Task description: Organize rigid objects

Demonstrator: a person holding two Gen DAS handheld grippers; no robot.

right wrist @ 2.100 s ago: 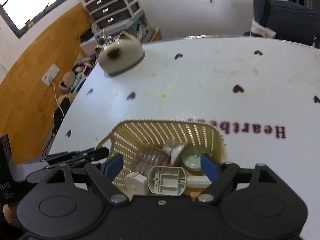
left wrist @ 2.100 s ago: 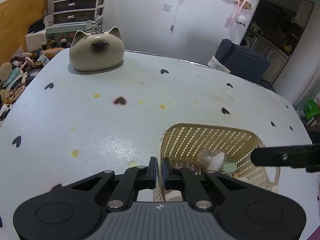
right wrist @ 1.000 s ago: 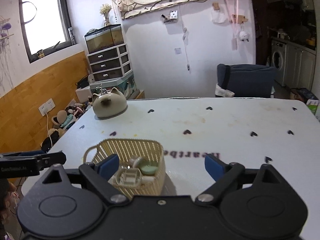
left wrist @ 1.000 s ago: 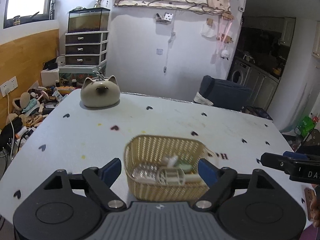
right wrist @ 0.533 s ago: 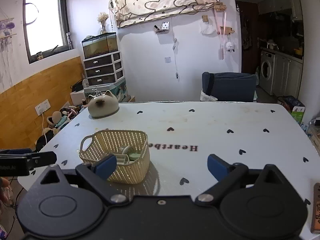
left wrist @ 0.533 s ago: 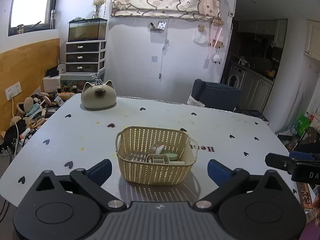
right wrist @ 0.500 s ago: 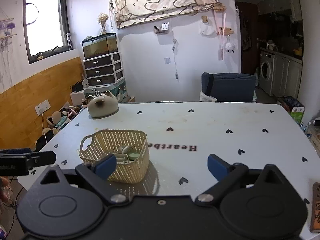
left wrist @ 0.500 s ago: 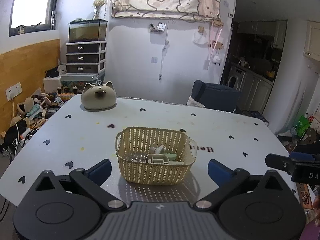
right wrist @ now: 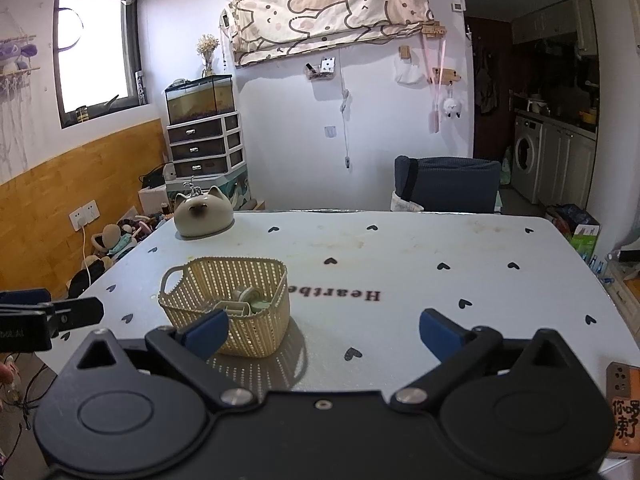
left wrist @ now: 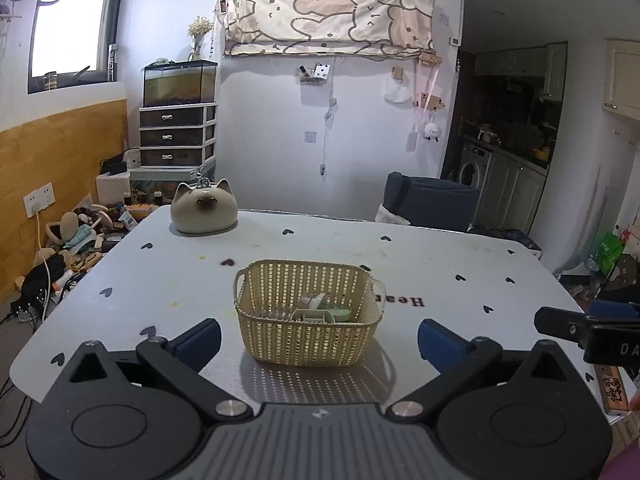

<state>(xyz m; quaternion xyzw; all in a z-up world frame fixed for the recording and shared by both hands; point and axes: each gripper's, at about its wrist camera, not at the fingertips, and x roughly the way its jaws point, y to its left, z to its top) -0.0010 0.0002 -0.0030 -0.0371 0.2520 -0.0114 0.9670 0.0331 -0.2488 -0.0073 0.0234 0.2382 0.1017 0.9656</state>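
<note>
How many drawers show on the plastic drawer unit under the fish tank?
3, stacked in the drawer unit under the fish tank: top, middle, bottom. Clutter hides the unit's base, so a lower one may be hidden.

Both views are taken from behind the tongs, angled down across the tabletop [left wrist: 400,248] from its near edge; the basket [left wrist: 308,316] [right wrist: 232,308] is shared.

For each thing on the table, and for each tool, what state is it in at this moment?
Basket: upright on the table, several small items inside, not held.
Cat-shaped jar: upright at the far left corner, untouched.
Wooden block: lying at the near right edge.
Left tool: open, nothing gripped.
Right tool: jaws opening, nothing between them.
</note>
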